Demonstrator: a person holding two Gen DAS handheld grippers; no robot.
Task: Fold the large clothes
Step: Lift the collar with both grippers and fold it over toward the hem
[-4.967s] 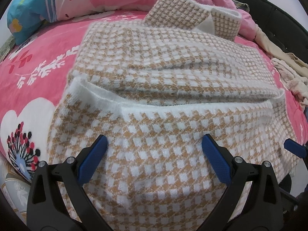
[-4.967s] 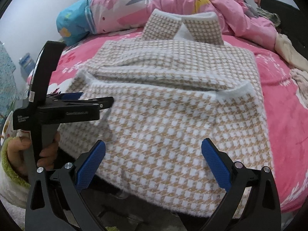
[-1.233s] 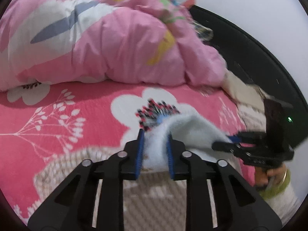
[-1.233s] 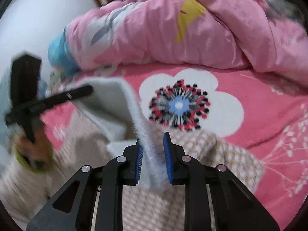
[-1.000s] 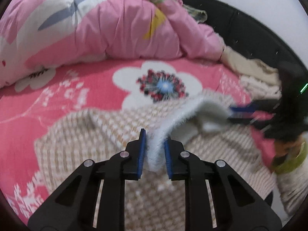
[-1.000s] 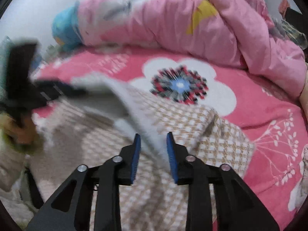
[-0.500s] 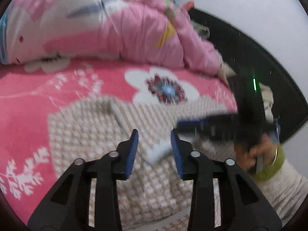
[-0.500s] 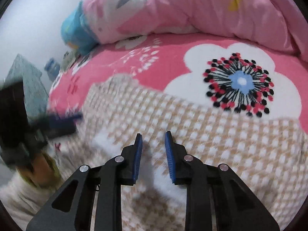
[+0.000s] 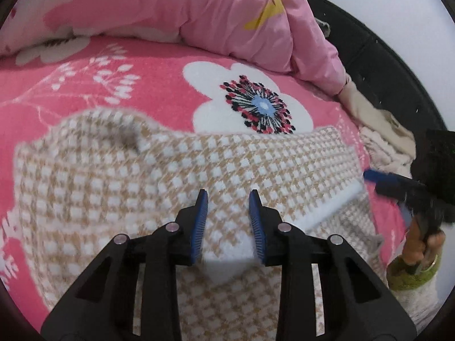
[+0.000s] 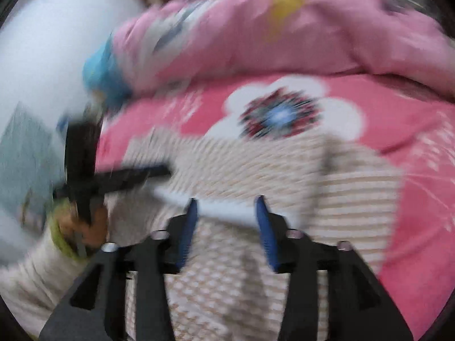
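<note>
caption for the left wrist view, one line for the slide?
Left tongs, jaws apart, over the folded checked sweater on a pink floral bedspread; right tongs at the sweater's far edge.

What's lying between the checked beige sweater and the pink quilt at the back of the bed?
Only bare pink bedsheet with its white flower print separates the beige-and-white checked sweater from the pink quilt; the left wrist view shows it clearly.
</note>
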